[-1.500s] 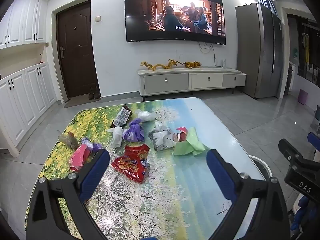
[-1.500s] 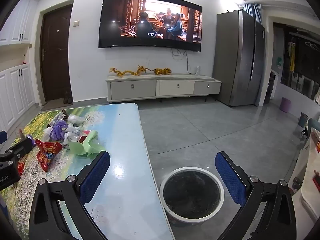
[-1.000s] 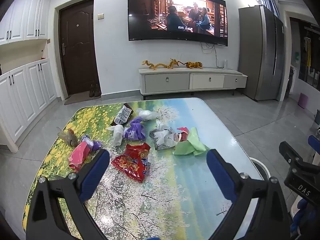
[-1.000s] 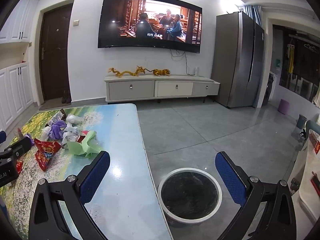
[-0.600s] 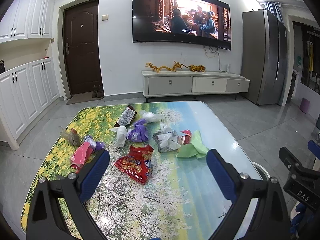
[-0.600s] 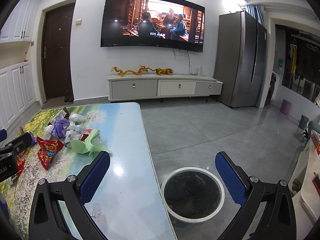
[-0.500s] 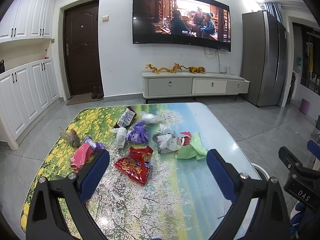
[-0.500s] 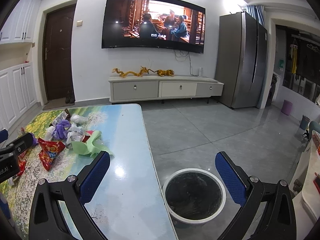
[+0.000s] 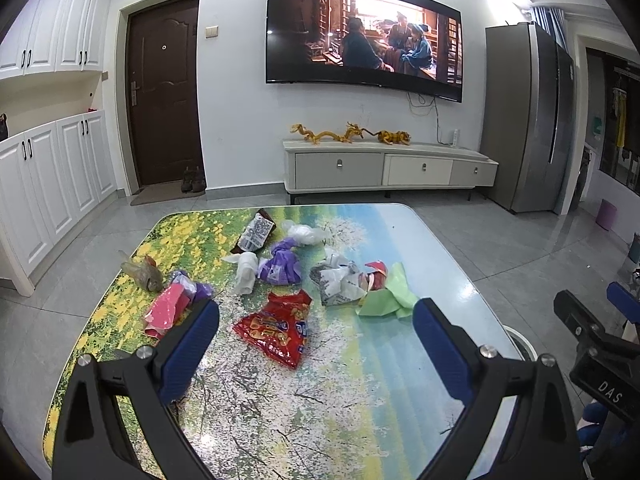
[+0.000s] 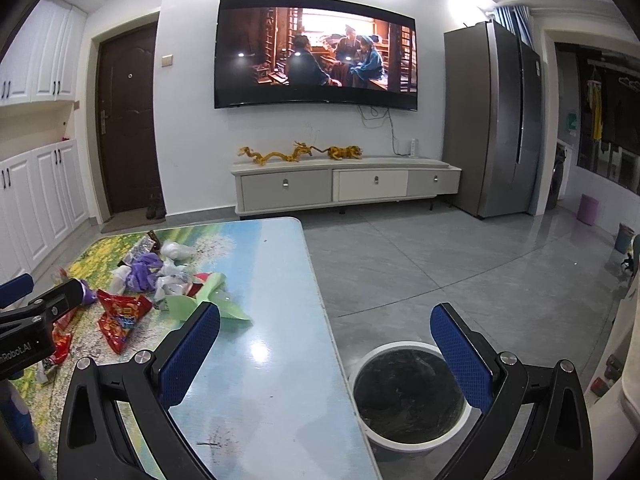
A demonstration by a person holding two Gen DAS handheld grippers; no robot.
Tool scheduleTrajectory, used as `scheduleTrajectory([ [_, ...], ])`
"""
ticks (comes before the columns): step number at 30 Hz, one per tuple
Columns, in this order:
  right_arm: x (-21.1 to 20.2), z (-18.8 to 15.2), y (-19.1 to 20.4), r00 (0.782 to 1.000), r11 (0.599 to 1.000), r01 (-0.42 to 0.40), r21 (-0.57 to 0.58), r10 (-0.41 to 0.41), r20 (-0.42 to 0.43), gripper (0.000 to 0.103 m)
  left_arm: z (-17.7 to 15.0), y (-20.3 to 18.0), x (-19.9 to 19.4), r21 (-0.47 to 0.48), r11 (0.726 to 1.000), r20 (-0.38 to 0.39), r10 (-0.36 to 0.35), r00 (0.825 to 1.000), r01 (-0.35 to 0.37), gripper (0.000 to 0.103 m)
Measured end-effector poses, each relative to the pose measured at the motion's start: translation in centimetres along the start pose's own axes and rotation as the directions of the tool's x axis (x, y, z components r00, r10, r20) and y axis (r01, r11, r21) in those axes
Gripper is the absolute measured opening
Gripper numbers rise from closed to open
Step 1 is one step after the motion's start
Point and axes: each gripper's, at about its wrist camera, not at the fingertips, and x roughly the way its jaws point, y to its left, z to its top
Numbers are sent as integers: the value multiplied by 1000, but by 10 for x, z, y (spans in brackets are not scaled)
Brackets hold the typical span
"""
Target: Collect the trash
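Left gripper [image 9: 316, 326]: hovers over the near part of the surface [image 9: 400, 360], fingers wide apart and holding nothing; it faces the litter, likely so the nearest piece can be taken first.
Right gripper [image 10: 326, 338]: fingers wide apart, empty; it hangs over the surface's right edge with the bin [image 10: 410, 394] below, probably to keep the drop spot in sight.
Trash: all of it lies on the surface, none collected yet.
Red bag [image 9: 276, 328]: nearest the left gripper, flat, lying between its fingers in that view, yet not touched.
Green paper [image 9: 386, 298]: to the right of the red bag, touching a crumpled white wrapper [image 9: 340, 284].
Pink wrapper [image 9: 166, 312]: beside the left finger, partly hidden by it.
Farther pieces: a purple bag [image 9: 280, 268], white tissue [image 9: 246, 274], clear bag [image 9: 140, 272] and dark packet [image 9: 256, 234] sit near the surface's middle and far side.
Bin: on the floor just beside the surface's right edge, black-lined, appears empty.
In the way: nothing blocks the red bag; the pieces crowd together, so a grasp at the green paper may catch the white wrapper too.
Around: television [image 9: 364, 58], low cabinet [image 9: 390, 170], door [image 9: 162, 92], fridge [image 9: 524, 120], all well apart from the work.
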Motion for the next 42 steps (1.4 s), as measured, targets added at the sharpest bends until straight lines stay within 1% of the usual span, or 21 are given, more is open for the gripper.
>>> scheduleTrajectory([
  [10, 3, -2, 9, 1000, 999, -11, -32, 10, -27, 103, 1, 3, 1, -1, 1000, -5, -5, 1000, 5, 99],
  [18, 5, -4, 10, 999, 999, -23, -35, 22, -30, 103, -1, 5, 6, 3, 1000, -14, -13, 1000, 13, 99],
  [28, 21, -7, 22, 995, 995, -81, -56, 78, -66, 103, -7, 17, 29, -17, 1000, -54, -22, 998, 22, 99],
  [31, 30, -5, 28, 991, 992, -107, -65, 101, -88, 103, -9, 26, 38, -27, 999, -69, -22, 997, 21, 99],
  [37, 57, 2, 42, 979, 982, -164, -90, 151, -134, 102, -12, 59, 52, -32, 999, -89, 22, 996, -25, 99],
  [40, 73, 6, 50, 969, 974, -204, -98, 187, -164, 100, -19, 80, 58, -38, 998, -119, 51, 992, -56, 99],
  [42, 89, 7, 59, 954, 963, -249, -101, 225, -198, 98, -26, 95, 61, -42, 996, -142, 72, 987, -79, 99],
])
